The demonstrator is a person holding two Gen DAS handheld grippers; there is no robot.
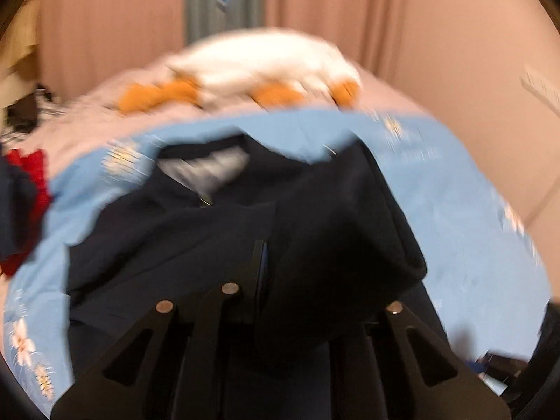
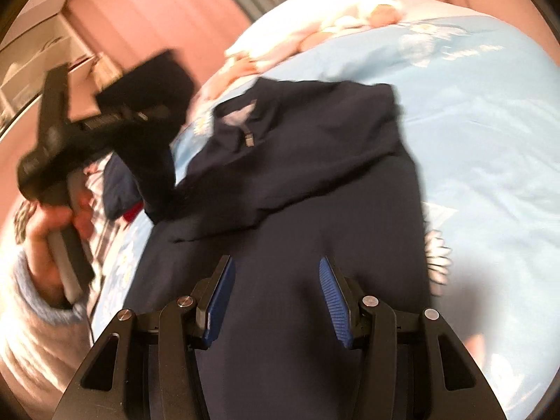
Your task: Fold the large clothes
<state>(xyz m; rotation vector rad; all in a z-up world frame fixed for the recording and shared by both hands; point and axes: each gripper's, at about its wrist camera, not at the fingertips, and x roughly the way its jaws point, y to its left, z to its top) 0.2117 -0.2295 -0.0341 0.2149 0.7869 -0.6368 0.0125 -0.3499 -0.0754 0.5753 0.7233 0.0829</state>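
Now left gripper point(image 2: 147, 119) clamping navy garment point(image 2: 308, 175), right gripper point(image 2: 276, 294) spread, blue bedsheet point(image 2: 490, 122)

Dark navy garment point(image 2: 308, 161) with a short zip at the collar point(image 2: 241, 119), lying spread and partly folded, collar end farthest from the right wrist camera. One portion point(image 2: 154, 154) is lifted off the surface at the left.

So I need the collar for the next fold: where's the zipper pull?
In the right wrist view the zipper pull sits at the navy top's collar, upper centre, on the blue bedspread.
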